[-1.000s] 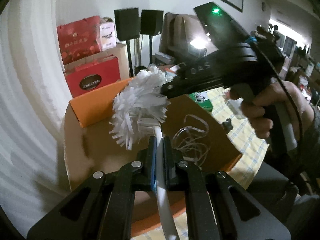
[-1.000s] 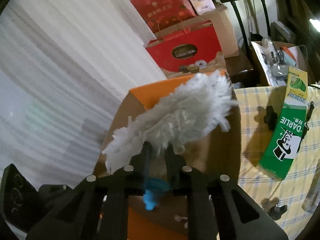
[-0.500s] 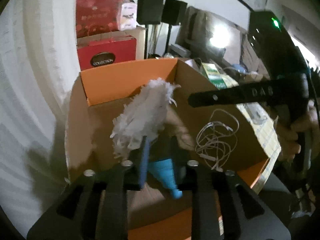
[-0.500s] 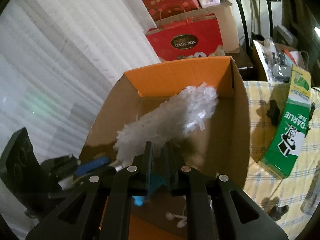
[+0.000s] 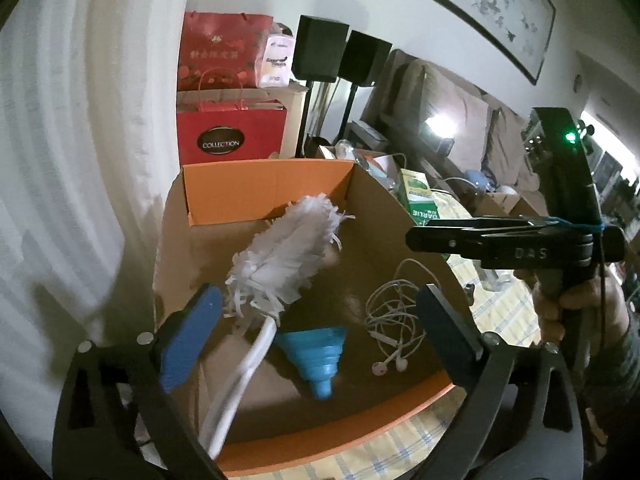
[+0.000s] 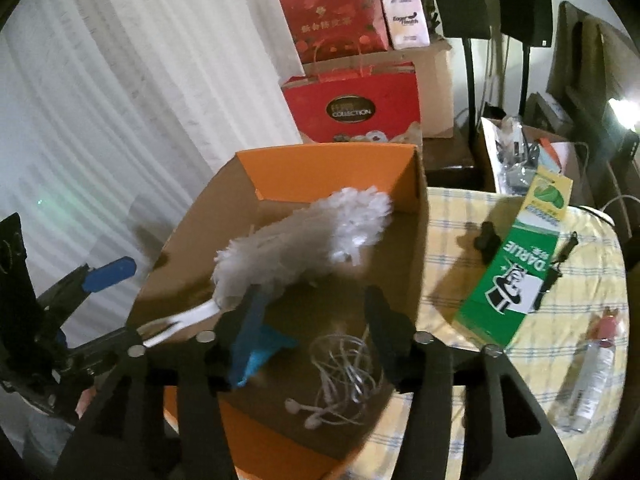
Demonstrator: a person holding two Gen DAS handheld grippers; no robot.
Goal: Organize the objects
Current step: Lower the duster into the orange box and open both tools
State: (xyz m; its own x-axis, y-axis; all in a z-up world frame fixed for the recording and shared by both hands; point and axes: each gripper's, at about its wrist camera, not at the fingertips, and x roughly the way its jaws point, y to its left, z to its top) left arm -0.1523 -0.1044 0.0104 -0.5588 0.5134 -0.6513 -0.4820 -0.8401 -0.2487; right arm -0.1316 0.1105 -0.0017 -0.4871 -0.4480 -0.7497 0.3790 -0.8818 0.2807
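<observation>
Releasing: left tongs (image 5: 316, 324) are opening, nothing pressed between them; duster (image 5: 280, 256), blue funnel (image 5: 318, 354) and earphones (image 5: 394, 320) lie inside the cardboard box (image 5: 264, 192). Right tongs (image 6: 312, 320) are opening, empty. Advise withdrawing upward, clear of the duster.

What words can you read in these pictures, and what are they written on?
"COLLECTION": on the front red gift bag.
"DARLIE": on the green carton lying on the checked tablecloth.
"DAS": on the side of the right tongs, seen from the left wrist camera.
Gold characters on the back red bag: too blurred to read.
Print on the white packet beside it: too small to read.
Small print on the carton's yellow end: unreadable.
</observation>
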